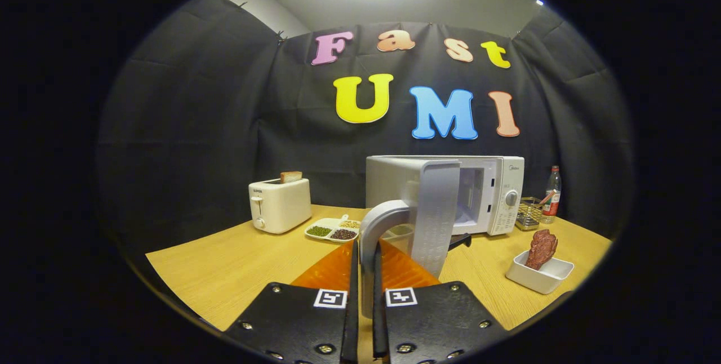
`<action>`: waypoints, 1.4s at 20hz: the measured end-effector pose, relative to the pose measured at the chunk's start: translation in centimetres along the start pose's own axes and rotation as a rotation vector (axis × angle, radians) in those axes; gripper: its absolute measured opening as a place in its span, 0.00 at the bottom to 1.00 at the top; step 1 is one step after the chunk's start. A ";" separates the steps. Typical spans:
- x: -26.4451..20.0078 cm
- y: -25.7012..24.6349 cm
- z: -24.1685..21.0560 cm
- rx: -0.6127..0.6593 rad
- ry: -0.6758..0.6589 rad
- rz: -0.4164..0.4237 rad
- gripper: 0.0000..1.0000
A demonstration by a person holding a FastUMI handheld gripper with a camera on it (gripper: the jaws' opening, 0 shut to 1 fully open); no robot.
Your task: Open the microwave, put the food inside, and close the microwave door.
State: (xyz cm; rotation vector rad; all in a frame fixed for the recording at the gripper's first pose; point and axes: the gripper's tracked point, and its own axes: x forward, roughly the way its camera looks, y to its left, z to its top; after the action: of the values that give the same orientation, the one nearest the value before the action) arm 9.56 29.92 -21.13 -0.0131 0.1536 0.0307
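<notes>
Here the gripper [365, 274] is clamped on the handle [376, 223] of the microwave [501, 183] door [436, 212]; oblique pulling risks slippage, and food [542, 248] waits at three o'clock.

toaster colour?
Cream-white boxy toaster, toast slice in its slot; gripper view.

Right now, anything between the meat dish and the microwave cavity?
Nothing visible. The white dish with meat sits right of the gripper, which is shut on the door handle; the door is swung open, and the microwave cavity faces bare table.
</notes>
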 end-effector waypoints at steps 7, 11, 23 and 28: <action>-4.8 2.8 3.4 0.053 -0.044 0.269 0.10; -6.3 -0.3 5.2 0.037 -0.060 0.380 0.22; -1.5 -23.8 2.9 -0.051 -0.048 0.065 0.58; 1.3 -33.0 -1.2 0.128 0.067 -0.035 0.59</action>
State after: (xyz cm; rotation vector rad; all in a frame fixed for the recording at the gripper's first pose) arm 11.71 -3.04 -22.16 0.1107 0.2216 -0.0144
